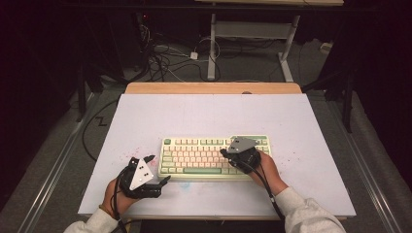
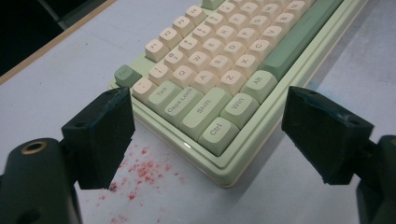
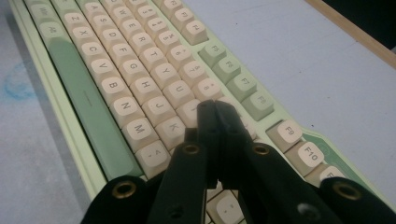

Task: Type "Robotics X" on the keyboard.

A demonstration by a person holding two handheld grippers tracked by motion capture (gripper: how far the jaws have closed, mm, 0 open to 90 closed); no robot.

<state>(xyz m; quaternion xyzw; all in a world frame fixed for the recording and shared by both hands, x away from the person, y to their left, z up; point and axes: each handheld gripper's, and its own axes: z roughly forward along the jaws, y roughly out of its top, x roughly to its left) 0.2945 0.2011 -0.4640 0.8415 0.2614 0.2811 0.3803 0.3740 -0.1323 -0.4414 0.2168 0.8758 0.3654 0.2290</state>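
A pale green keyboard (image 1: 204,156) with cream keys lies on the white mat, slightly toward the person. My left gripper (image 1: 159,168) sits at the keyboard's front left corner, open, its jaws wide apart and empty. In the left gripper view the jaws (image 2: 208,109) frame the Ctrl and Win keys of the keyboard (image 2: 224,51). My right gripper (image 1: 224,153) is shut and reaches over the right half of the keys, pointing left. In the right gripper view its joined tips (image 3: 212,109) hover over the keyboard (image 3: 116,70) just beyond the K key. Whether they touch a key I cannot tell.
The white mat (image 1: 204,114) covers a wooden table whose far edge (image 1: 214,88) shows. Red speckles (image 2: 144,170) dot the mat near the keyboard's left corner, and a faint blue smudge (image 3: 16,86) marks it in front. Another table's legs and cables stand on the floor beyond.
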